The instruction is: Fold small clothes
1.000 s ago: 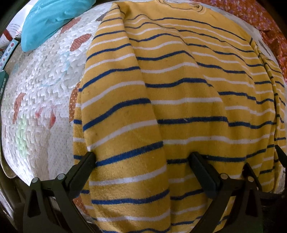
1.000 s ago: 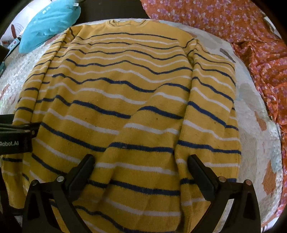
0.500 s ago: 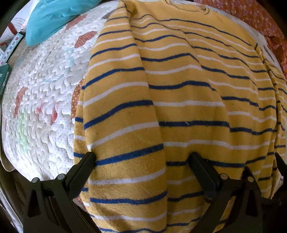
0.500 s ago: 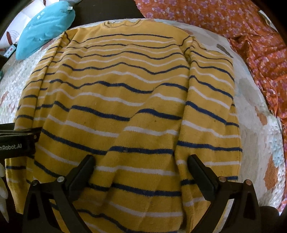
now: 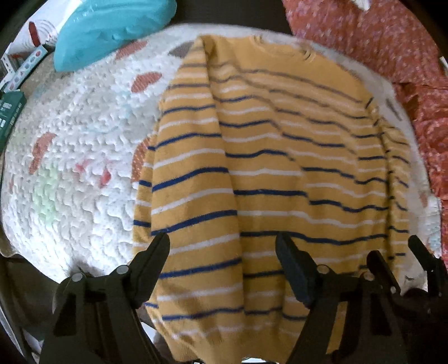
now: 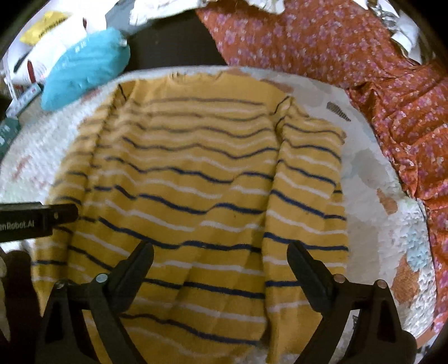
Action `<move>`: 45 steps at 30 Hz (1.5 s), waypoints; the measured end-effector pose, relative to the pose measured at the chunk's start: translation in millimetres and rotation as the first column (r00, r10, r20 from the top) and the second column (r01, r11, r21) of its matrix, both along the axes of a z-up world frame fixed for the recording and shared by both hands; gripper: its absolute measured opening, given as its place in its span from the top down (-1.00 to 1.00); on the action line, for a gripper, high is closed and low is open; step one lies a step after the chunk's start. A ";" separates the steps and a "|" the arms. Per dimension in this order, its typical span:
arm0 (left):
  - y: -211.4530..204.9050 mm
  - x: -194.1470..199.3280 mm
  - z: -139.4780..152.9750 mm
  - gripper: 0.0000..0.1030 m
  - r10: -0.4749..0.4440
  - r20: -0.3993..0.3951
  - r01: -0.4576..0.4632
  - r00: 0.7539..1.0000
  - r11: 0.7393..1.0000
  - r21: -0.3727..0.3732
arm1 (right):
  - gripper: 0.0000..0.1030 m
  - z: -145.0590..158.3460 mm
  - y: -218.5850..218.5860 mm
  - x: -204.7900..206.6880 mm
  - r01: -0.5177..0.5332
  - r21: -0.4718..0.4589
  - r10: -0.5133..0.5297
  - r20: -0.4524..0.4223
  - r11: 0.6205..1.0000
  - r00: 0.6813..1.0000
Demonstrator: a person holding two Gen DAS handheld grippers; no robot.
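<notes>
A yellow sweater (image 5: 268, 173) with blue and white stripes lies flat on a white quilted cover (image 5: 72, 156), both sleeves folded in over the body. It also shows in the right wrist view (image 6: 196, 196). My left gripper (image 5: 222, 252) is open and empty above the sweater's hem at its left part. My right gripper (image 6: 221, 257) is open and empty above the hem at its right part. The left gripper's body (image 6: 28, 221) shows at the left edge of the right wrist view.
A turquoise pillow (image 5: 109, 25) lies at the far left. An orange floral cloth (image 6: 350, 61) lies along the far right. Boxes and packets (image 5: 16, 72) stand at the left edge of the cover (image 6: 372, 196).
Both grippers have pulled back and up from the sweater, so more of it and the cover shows. The sweater has not moved.
</notes>
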State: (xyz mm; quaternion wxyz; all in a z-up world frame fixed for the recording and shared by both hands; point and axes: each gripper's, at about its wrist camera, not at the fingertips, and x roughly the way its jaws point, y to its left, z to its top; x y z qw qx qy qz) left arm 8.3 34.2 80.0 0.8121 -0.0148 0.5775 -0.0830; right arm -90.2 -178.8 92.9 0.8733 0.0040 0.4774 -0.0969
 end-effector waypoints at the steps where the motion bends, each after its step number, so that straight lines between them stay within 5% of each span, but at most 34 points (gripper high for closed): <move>1: 2.8 -2.5 2.6 -0.50 -0.002 0.011 0.002 1.000 1.000 -0.002 | -0.89 5.0 -0.3 -2.6 0.006 0.014 -0.006 0.009 1.000 1.000; 8: -7.0 -56.3 11.2 -0.50 -0.005 0.016 0.005 1.000 1.000 0.015 | -0.63 8.5 -4.8 -13.2 0.006 0.102 -0.005 -0.011 0.995 1.000; 18: 2.2 -53.5 5.5 -0.50 0.039 0.032 -0.039 0.999 0.999 -0.001 | -0.48 6.8 -6.4 -11.4 -0.012 0.086 0.017 -0.059 0.996 0.998; 21: 22.5 -43.4 4.7 -0.50 0.091 0.038 -0.091 0.995 0.996 -0.024 | -0.24 7.9 0.5 -1.6 -0.041 0.113 0.050 -0.074 0.993 0.996; 31: 140.9 -20.8 15.9 -0.50 0.390 0.046 -0.384 0.920 0.918 -0.098 | -0.13 5.3 54.7 60.7 -0.175 0.389 0.224 -0.084 0.905 0.971; 35: 161.3 -28.0 20.5 -0.50 0.435 0.045 -0.428 0.899 0.896 -0.118 | -0.14 -13.6 84.6 76.9 -0.197 0.472 0.288 -0.129 0.859 0.949; 40: 172.7 -31.1 22.3 -0.50 0.446 0.045 -0.435 0.894 0.887 -0.154 | -0.12 -43.2 114.8 80.2 -0.217 0.453 0.340 -0.211 0.865 0.917; 41: 175.5 -30.6 21.6 -0.50 0.447 0.041 -0.436 0.893 0.885 -0.164 | -0.02 -47.7 121.3 80.2 -0.230 0.426 0.348 -0.223 0.875 0.911; 43: 182.8 -30.7 22.3 -0.50 0.457 0.039 -0.443 0.889 0.877 -0.184 | 0.84 -51.8 132.9 83.9 -0.256 0.368 0.359 -0.245 0.894 0.901; 45: 193.3 -32.4 24.4 -0.50 0.476 0.044 -0.459 0.878 0.865 -0.203 | 0.86 -43.1 141.1 84.4 -0.274 0.385 0.380 -0.234 0.881 0.895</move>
